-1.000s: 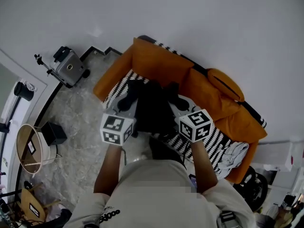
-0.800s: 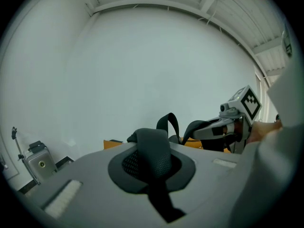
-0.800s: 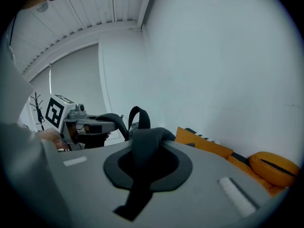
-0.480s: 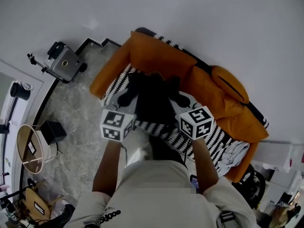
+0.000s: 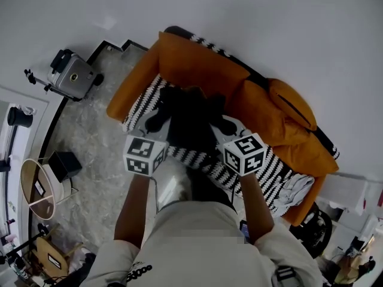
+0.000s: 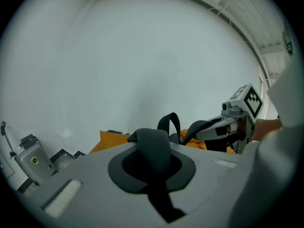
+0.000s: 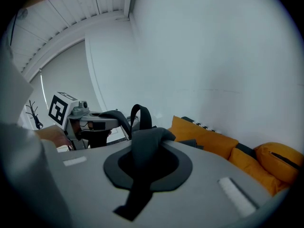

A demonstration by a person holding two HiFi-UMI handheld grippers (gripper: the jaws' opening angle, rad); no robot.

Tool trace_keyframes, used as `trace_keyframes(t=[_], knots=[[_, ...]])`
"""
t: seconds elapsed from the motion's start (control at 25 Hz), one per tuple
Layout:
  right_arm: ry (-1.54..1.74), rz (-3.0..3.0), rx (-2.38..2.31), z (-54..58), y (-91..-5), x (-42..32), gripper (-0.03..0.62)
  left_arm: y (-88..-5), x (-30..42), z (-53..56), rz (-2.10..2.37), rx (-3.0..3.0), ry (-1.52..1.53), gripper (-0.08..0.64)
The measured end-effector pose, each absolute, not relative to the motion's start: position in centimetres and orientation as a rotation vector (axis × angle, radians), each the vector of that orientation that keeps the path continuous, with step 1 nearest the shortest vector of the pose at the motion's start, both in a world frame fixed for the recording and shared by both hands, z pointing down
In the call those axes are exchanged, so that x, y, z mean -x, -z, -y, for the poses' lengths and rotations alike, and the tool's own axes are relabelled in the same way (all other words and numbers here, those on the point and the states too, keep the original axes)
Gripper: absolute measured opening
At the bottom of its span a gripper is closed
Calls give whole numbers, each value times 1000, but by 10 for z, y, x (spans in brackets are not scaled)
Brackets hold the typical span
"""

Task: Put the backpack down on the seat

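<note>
Black backpack [image 5: 190, 123]: hangs from its two straps in front of the orange sofa [image 5: 200, 70], over the sofa's striped seat [image 5: 272, 175]. I cannot tell whether its base rests on the sofa yet.
Change: since a second ago, both grippers and the pack have come down and moved closer to the sofa. The pack's body now lies across the sofa's front edge and reaches back toward its backrest.
Meaning for the task: the lowering looks well under way and probably near its end. The pack still has to settle on the sofa before the straps are let go.
Left gripper [image 6: 151, 156]: jaws closed tight on the left-hand strap [image 6: 153, 144], which rises out between them.
Right gripper [image 7: 146, 164]: jaws likewise clamped on the right-hand strap [image 7: 145, 146].
Carry loop [image 6: 169, 122]: stands up between the two straps, on the sofa side of the grippers, and is not held.
Arms: both forearms [image 5: 134, 211] reach forward side by side toward the sofa. The grippers tip somewhat downward, one on each flank of the pack and about level with each other.
</note>
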State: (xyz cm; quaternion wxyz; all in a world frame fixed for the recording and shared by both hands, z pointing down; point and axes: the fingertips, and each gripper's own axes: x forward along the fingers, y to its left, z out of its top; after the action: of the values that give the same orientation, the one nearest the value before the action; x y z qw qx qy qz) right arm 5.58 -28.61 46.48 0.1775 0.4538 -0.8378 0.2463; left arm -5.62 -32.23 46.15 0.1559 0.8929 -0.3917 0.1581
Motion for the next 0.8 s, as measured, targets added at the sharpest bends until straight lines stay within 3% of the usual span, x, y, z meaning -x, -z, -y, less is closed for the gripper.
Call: trace_keyframes(t=[0.8], knots=[[-784,2345,-1254,343,-511,-67,15,-514,45,382,1076,-2473,-539,12]])
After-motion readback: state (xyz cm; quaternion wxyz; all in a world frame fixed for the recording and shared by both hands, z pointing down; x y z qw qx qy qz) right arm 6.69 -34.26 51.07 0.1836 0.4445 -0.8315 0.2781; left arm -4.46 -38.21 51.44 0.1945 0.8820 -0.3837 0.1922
